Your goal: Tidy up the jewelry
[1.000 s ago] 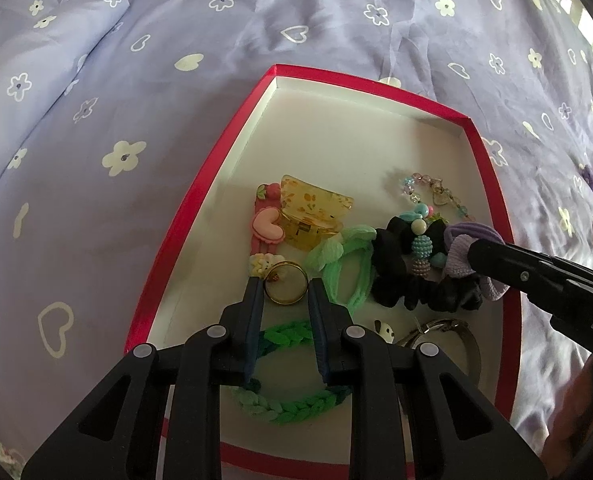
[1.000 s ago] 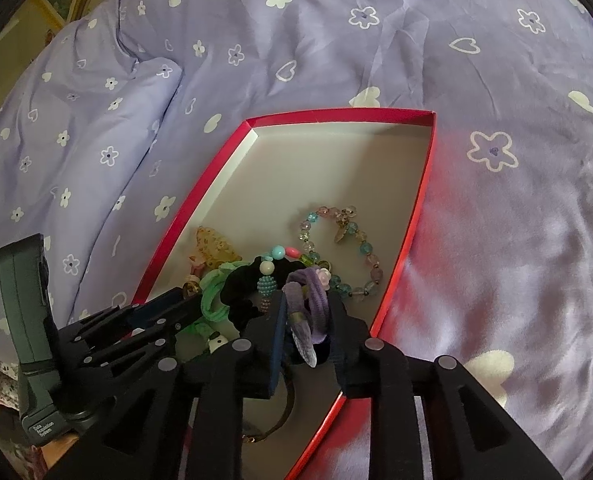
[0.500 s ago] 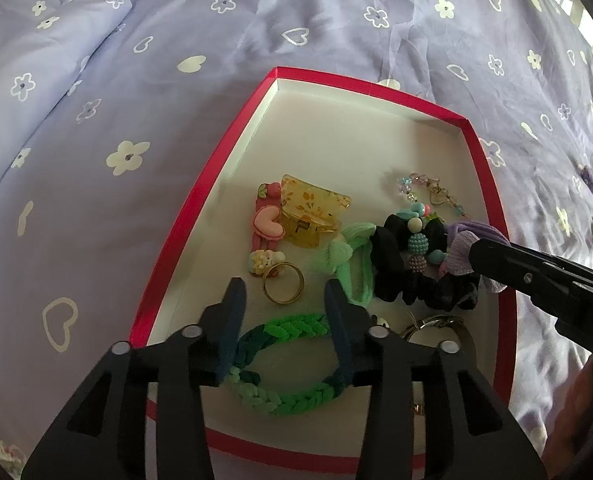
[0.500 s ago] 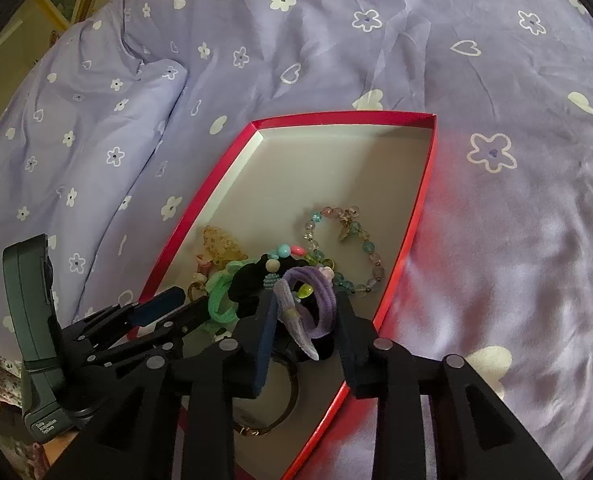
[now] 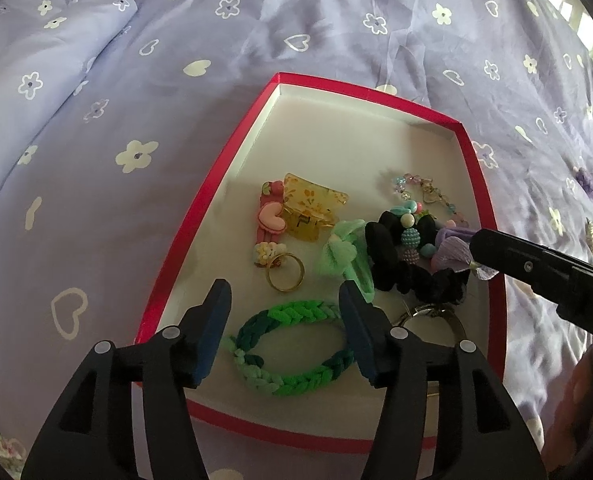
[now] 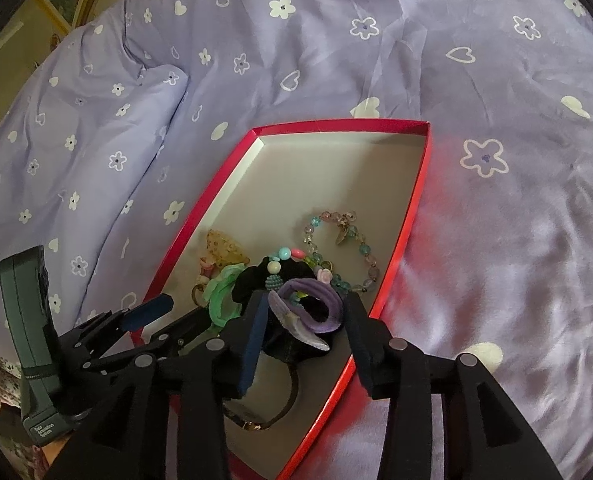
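A shallow red-rimmed box (image 5: 200, 208) with a cream floor lies on a lilac bedspread (image 5: 96, 152) printed with white flowers and hearts. All the jewelry visible inside sits in the half of the box nearer the cameras; the far half is bare floor.

In the left wrist view, at the picture's centre lies an amber hair claw (image 5: 312, 208), touching a pink heart clip (image 5: 271, 216) on its nine o'clock side. Just below them is a gold ring (image 5: 285, 277). At six o'clock from the ring lies a green braided bracelet (image 5: 292, 352). At three o'clock from the ring come a mint hair tie (image 5: 344, 256), then a black scrunchie (image 5: 408, 272) with beaded charms lying over it, then a purple hair tie (image 5: 454, 250). A clear beaded bracelet (image 5: 428, 196) lies toward one o'clock, near the box's right wall. A metal ring (image 5: 432, 312) partly shows at four o'clock, under the scrunchie.

The left gripper (image 5: 284, 312) hangs over the green braided bracelet with its jaws opening, about half spread. Nothing is pinched; the pads stand clear on either side, with the gold ring lying beyond the tips.

In the right wrist view, the right gripper (image 6: 304, 320) points down at the purple hair tie (image 6: 316, 304). Its jaws are opening, moderately spread, with the tie lying between them and atop the black scrunchie (image 6: 256, 280). The pads do not seem to press on it, though the left pad is very close.
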